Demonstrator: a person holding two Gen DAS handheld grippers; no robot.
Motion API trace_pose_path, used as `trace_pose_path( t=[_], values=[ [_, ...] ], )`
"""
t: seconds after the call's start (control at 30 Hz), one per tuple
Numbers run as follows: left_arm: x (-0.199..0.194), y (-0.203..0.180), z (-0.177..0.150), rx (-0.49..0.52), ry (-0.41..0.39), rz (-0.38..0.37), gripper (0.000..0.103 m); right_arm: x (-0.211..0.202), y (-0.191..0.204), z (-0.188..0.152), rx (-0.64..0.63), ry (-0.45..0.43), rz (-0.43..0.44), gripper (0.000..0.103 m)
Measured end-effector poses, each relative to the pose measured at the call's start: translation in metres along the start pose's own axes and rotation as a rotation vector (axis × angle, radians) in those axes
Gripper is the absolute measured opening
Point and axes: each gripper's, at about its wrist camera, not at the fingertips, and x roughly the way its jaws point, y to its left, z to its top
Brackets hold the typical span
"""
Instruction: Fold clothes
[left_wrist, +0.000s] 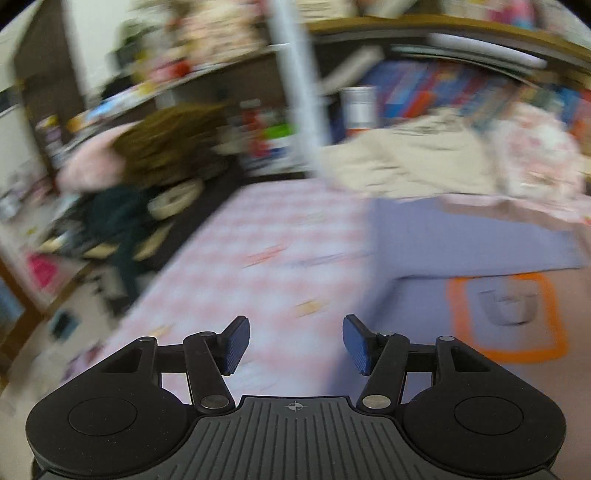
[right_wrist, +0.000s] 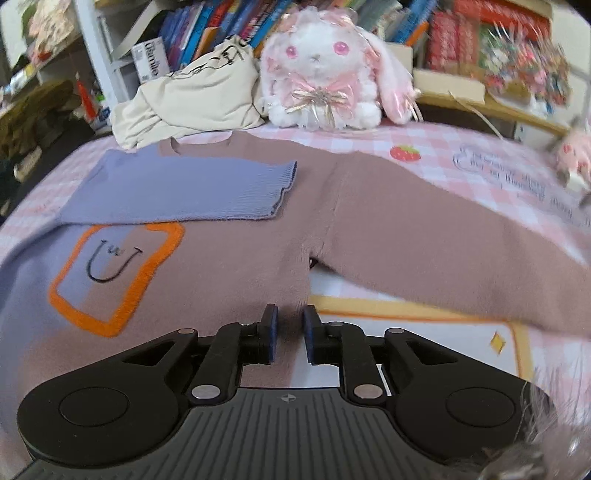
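Observation:
A lilac and mauve sweater (right_wrist: 236, 258) lies flat on the pink checked bed cover (right_wrist: 461, 147), with an orange-framed smiley patch (right_wrist: 110, 273) on its chest. Its lilac sleeve (right_wrist: 177, 192) is folded across the chest. Its mauve sleeve (right_wrist: 461, 240) stretches out to the right. My right gripper (right_wrist: 290, 336) hovers at the sweater's right side edge, jaws narrowly apart with nothing between them. My left gripper (left_wrist: 295, 343) is open and empty above the bed cover (left_wrist: 258, 258), left of the sweater (left_wrist: 461, 240). The left wrist view is blurred.
A white and pink plush rabbit (right_wrist: 325, 70) and a cream bag (right_wrist: 195, 99) sit at the bed's far edge, in front of bookshelves (right_wrist: 221, 26). A small pink toy (right_wrist: 576, 155) lies at the right. Clothes and clutter (left_wrist: 122, 206) fill the floor left of the bed.

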Motion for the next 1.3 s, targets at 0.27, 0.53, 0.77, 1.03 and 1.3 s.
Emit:
trace_pose_path(
  t=[0.27, 0.53, 0.77, 1.03, 1.3],
  values=[
    [0.047, -0.157, 0.026, 0.427, -0.041, -0.25, 0.057, -0.014, 0.009, -0.009, -0.038, -0.002, 0.009, 0.021],
    [0.061, -0.235, 0.028, 0.659, -0.089, -0.35, 0.057, -0.02, 0.033, -0.02, -0.216, -0.01, 0.041, 0.031],
    [0.07, -0.268, 0.025, 0.769, -0.148, -0.364, 0.056, -0.017, 0.039, -0.028, -0.32, -0.004, 0.04, 0.04],
    [0.077, -0.279, 0.027, 0.8, -0.165, -0.333, 0.012, -0.017, 0.035, -0.029, -0.296, -0.013, 0.056, 0.042],
    [0.08, -0.189, 0.083, 0.297, -0.2, -0.26, 0.005, -0.015, 0.033, -0.029, -0.293, -0.019, 0.055, 0.042]
  ],
)
